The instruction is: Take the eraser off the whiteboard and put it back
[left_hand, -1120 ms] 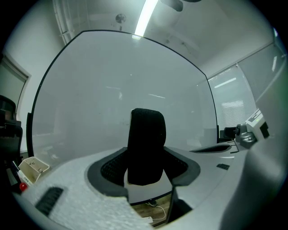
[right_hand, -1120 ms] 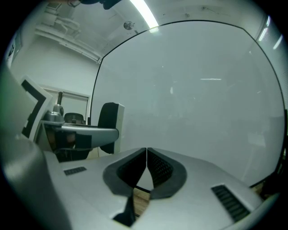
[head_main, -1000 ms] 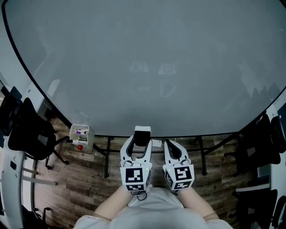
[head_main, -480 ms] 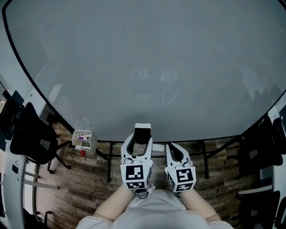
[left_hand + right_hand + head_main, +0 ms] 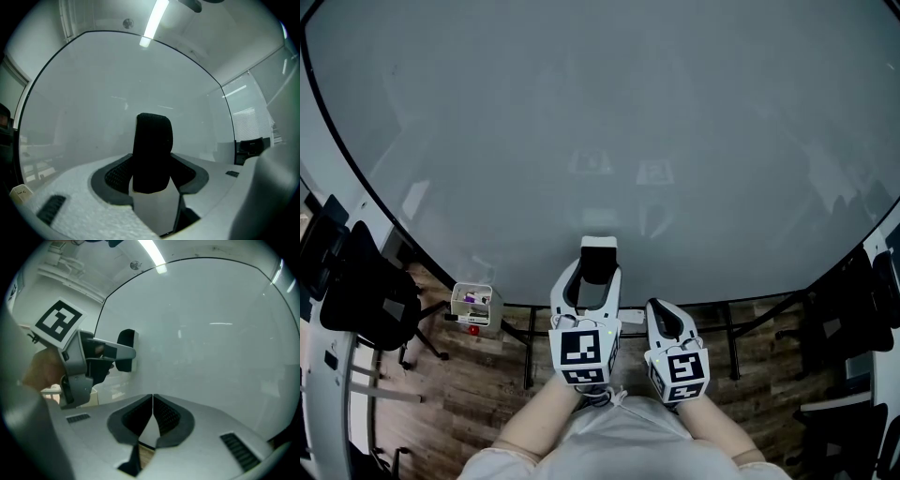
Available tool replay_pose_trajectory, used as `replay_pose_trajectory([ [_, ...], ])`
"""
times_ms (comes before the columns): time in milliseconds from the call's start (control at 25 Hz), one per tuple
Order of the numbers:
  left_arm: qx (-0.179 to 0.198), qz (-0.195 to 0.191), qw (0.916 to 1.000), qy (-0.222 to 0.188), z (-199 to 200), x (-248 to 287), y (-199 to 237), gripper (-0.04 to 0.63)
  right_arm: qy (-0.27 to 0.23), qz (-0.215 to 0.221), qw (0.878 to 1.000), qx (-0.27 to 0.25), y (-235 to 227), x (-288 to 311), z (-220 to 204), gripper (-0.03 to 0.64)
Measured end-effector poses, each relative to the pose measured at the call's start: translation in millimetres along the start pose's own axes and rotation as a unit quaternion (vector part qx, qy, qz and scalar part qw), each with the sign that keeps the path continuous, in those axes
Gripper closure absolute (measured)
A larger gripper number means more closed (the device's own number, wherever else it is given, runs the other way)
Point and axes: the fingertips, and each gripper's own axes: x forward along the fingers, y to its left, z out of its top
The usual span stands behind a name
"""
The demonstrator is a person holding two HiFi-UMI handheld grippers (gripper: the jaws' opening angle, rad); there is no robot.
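Black eraser pinched in left gripper jaws, level toward whiteboard; right gripper jaws pressed together.

No legible words, numbers or brand names anywhere.

Left marker cube on the left hand-held gripper and right marker cube on the right hand-held gripper: black-and-white square codes only, no letters.

Small white box possibly carries print, too small to read.
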Motion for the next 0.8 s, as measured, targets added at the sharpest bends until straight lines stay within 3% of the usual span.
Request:
replay_pose_trajectory([
  [800,0.014,0.001,0.9999,-0.007,4,15,0,0.350,0.007,-0.003,1.000,0.011,-8,10,-6,0.589],
])
